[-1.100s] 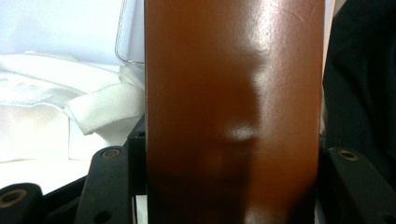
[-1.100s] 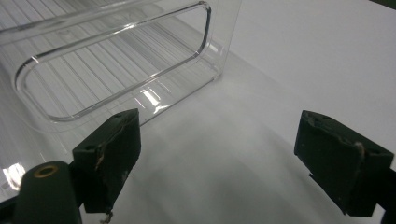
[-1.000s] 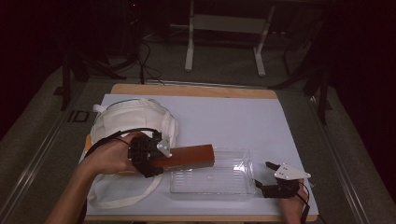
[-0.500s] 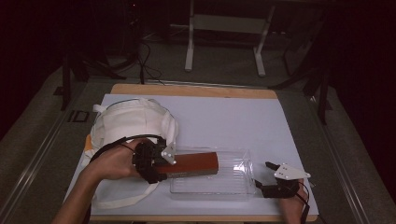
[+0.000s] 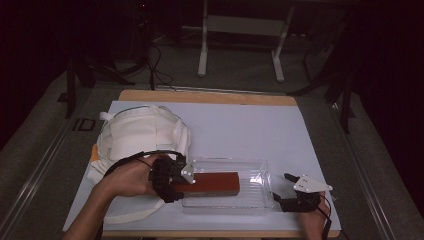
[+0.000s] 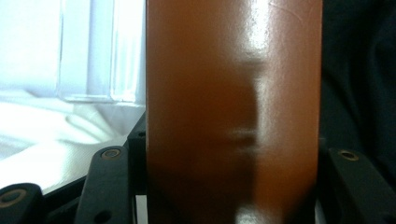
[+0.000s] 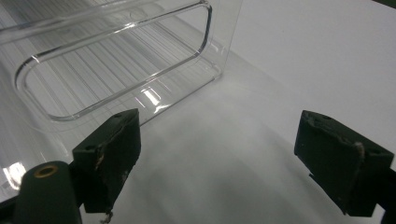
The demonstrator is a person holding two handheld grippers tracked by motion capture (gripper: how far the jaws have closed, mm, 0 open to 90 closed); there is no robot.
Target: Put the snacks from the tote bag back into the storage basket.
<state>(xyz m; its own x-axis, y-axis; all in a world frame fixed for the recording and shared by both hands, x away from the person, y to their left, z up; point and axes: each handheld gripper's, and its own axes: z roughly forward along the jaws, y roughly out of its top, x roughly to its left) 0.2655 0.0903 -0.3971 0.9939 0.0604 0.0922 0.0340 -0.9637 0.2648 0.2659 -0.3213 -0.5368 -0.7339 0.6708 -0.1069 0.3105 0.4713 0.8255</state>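
A long reddish-brown block lies lengthwise inside the outline of a clear plastic bin near the table's front edge. My left gripper is shut on the block's left end, at the bin's left rim. In the left gripper view the block stands between the two black jaws, with the clear bin behind it. Whether the block rests on the bin's floor I cannot tell. My right gripper sits on the mat just right of the bin. Its jaws stand wide apart around nothing, facing the bin's end wall.
A white cloth bag lies left of the bin, partly under the left forearm, with something orange at its edge. A white mat covers the wooden table. A metal stand and cables are on the floor beyond.
The left hand has carried the block to the right and slightly down, so more of it lies within the bin. The right gripper has stayed where it was.
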